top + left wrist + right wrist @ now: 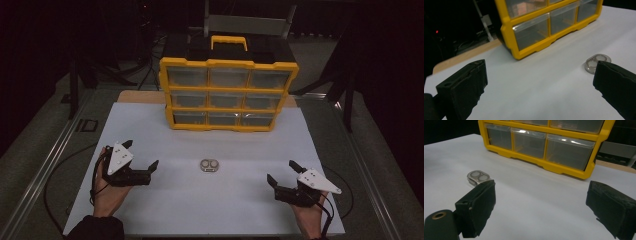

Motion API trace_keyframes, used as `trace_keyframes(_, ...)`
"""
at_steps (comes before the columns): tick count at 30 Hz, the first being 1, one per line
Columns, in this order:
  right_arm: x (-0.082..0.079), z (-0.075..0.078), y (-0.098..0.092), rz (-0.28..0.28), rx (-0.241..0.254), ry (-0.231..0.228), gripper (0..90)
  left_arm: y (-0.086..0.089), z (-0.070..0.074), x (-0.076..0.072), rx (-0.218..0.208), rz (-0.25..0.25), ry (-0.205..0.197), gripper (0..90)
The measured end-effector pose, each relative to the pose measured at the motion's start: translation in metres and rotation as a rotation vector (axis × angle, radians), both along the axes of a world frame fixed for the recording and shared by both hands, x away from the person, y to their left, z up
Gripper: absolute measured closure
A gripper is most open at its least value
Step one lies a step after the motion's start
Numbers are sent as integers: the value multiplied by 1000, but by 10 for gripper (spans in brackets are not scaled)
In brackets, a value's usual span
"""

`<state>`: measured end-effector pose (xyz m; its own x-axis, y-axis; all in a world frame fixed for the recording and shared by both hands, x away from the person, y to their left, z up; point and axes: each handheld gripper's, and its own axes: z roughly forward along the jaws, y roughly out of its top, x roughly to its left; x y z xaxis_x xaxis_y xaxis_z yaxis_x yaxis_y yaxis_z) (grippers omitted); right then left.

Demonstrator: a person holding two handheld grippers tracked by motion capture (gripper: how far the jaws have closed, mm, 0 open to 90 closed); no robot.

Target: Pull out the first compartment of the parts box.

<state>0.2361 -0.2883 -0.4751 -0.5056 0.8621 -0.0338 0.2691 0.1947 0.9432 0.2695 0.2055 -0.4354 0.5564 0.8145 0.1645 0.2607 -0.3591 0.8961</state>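
A small clear plastic case (209,165) with two round cells lies on the white table top (240,200), in the middle, in front of a yellow drawer cabinet (229,93). My left gripper (141,154) rests at the left of the table, open, with nothing between its jaws. My right gripper (281,172) rests at the right, also open and empty. In the left gripper view the case (596,62) lies just past the right jaw, and the gripper (541,85) points at bare table. In the right gripper view the case (477,177) lies behind the left jaw of the gripper (541,207).
The cabinet has three rows of clear drawers, all closed, and a yellow handle (228,41) on top. It stands at the back of the white top. Cables (55,180) trail off the left and right edges. Dark stands surround the table.
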Motion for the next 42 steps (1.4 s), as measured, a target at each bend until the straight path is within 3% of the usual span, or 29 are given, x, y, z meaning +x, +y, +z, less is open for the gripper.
trace_keyframes(5, 0, 0, 0, -6, -10, -2, 91, -8, 7, 8, 18, -32, -9, 3)
trace_keyframes(11, -1, 1, -1, -21, -19, -10, 91, -16, 15, 17, -10, -39, -16, 3)
trace_keyframes(16, -1, 2, -2, -24, -16, -14, 91, -18, 17, 20, -8, -42, -21, 2)
trace_keyframes(18, -2, 4, -3, -23, 10, -14, 91, -22, 20, 26, -33, -52, -24, 3)
trace_keyframes(33, -1, 3, -3, -31, 1, -13, 90, -37, 32, 44, 15, -76, -51, 3)
trace_keyframes(42, 0, 3, -3, -31, 0, -9, 90, -44, 38, 60, 47, -117, -56, 3)
